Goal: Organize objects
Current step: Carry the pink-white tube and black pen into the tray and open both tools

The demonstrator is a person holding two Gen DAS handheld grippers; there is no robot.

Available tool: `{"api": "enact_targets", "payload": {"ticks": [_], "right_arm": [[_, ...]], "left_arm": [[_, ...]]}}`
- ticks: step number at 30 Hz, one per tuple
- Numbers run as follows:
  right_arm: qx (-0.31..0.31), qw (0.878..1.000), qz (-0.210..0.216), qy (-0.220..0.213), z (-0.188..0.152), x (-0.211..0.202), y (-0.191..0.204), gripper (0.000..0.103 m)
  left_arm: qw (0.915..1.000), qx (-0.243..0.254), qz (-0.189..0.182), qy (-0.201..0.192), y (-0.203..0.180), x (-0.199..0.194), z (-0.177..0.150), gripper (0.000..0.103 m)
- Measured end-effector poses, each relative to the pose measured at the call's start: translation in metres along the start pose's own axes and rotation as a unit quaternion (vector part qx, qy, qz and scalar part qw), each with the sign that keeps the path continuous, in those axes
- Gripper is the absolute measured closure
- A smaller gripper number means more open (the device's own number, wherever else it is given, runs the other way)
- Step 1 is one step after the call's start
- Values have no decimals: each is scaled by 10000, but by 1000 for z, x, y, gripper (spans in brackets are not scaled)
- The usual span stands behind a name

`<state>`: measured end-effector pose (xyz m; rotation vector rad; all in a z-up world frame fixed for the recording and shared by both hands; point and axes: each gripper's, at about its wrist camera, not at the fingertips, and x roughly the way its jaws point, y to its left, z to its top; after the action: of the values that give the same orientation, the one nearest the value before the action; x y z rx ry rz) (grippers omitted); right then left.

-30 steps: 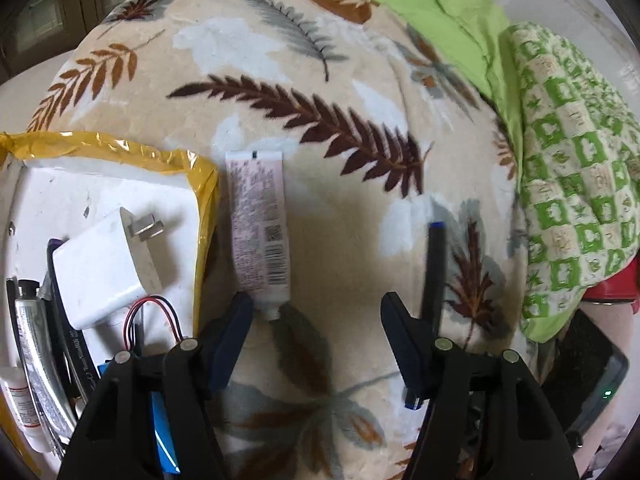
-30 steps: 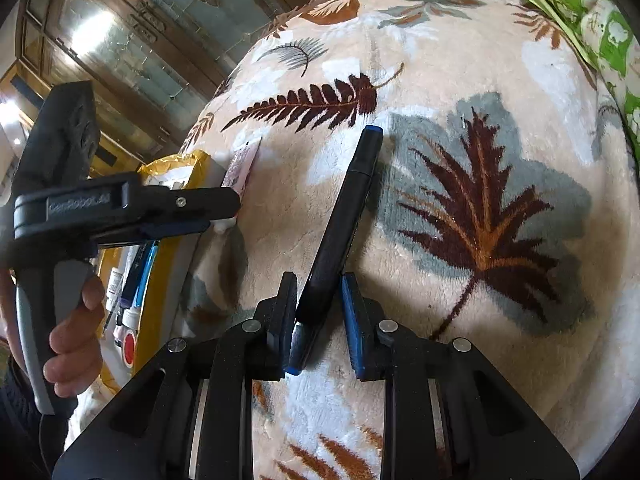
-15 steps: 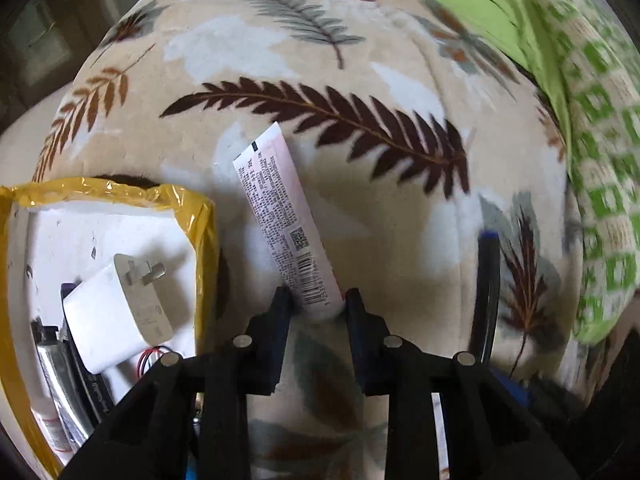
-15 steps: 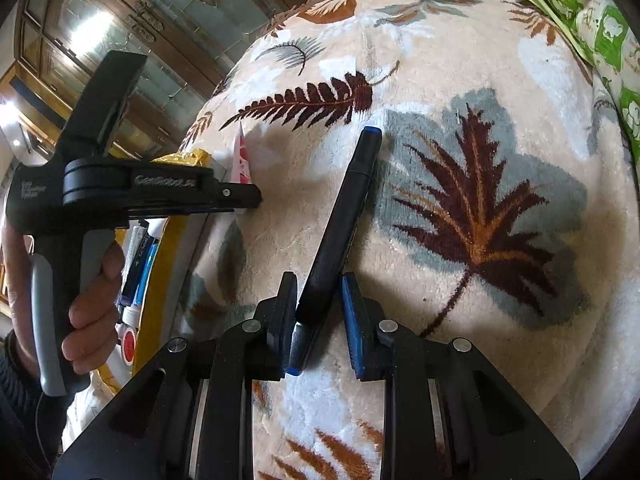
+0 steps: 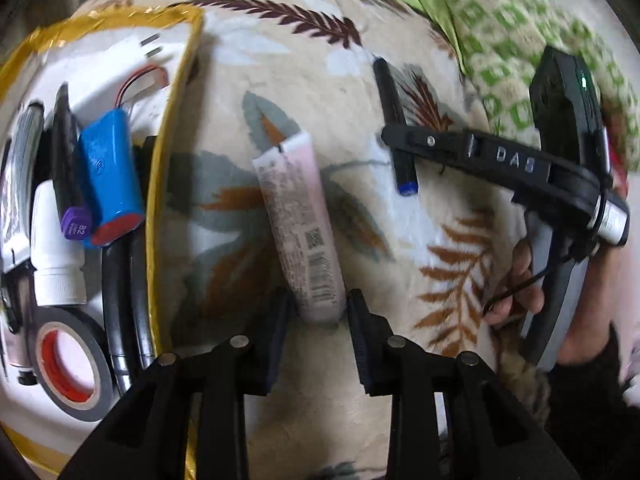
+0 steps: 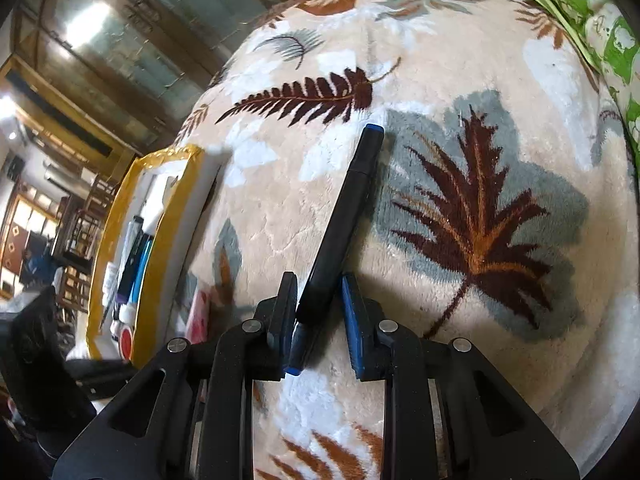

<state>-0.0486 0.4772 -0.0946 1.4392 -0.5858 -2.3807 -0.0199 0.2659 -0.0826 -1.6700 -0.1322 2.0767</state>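
Note:
My left gripper (image 5: 318, 312) is shut on the cap end of a pink tube (image 5: 300, 224) and holds it over the leaf-patterned blanket (image 5: 400, 280), right of the yellow-taped white box (image 5: 156, 200). My right gripper (image 6: 318, 304) is shut on a black marker (image 6: 340, 224) with blue ends, which points away over the blanket. In the left wrist view the right gripper (image 5: 396, 136) and the marker (image 5: 394, 120) show at upper right. The box (image 6: 160, 240) and the pink tube (image 6: 198, 316) show at the left of the right wrist view.
The box holds a blue battery pack (image 5: 110, 176), a white charger (image 5: 132, 50), a tape roll (image 5: 68, 364), a white bottle (image 5: 56, 248) and pens. Green bedding (image 5: 520, 40) lies at the far right. A hand (image 5: 520, 280) grips the right tool.
My left gripper shut on the pink tube, lifted it and drew back toward me; the box now shows more of its contents. The right gripper still grips the marker, almost unmoved.

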Motion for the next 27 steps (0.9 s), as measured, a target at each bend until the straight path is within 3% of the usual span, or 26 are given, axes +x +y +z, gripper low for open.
{"api": "enact_targets", "payload": {"ticks": [4, 6, 8, 12, 14, 19, 23, 27], "right_arm": [[81, 9995, -233, 174, 8, 4, 5, 81], [171, 9992, -296, 226, 11, 6, 5, 81], [238, 9987, -364, 272, 12, 8, 6, 80], [335, 9978, -433, 384, 15, 9, 5, 81], [160, 9972, -561, 463, 17, 11, 8, 81], [136, 9968, -625, 478, 21, 13, 9, 81], [514, 9964, -616, 266, 19, 11, 5, 80], [627, 9934, -955, 21, 17, 13, 13, 79]], "left_arm": [[9999, 7, 121, -56, -9, -2, 0, 65], [9997, 90, 227, -55, -14, 0, 5, 54], [9993, 119, 350, -8, -13, 7, 13, 54], [9984, 138, 547, 51, -13, 17, 23, 56], [9970, 223, 746, -15, -12, 16, 22, 71], [9987, 193, 422, -214, -2, 3, 3, 71], [9983, 304, 358, -346, -6, -9, -7, 71], [9980, 306, 323, -446, -8, -14, -8, 71]]}}
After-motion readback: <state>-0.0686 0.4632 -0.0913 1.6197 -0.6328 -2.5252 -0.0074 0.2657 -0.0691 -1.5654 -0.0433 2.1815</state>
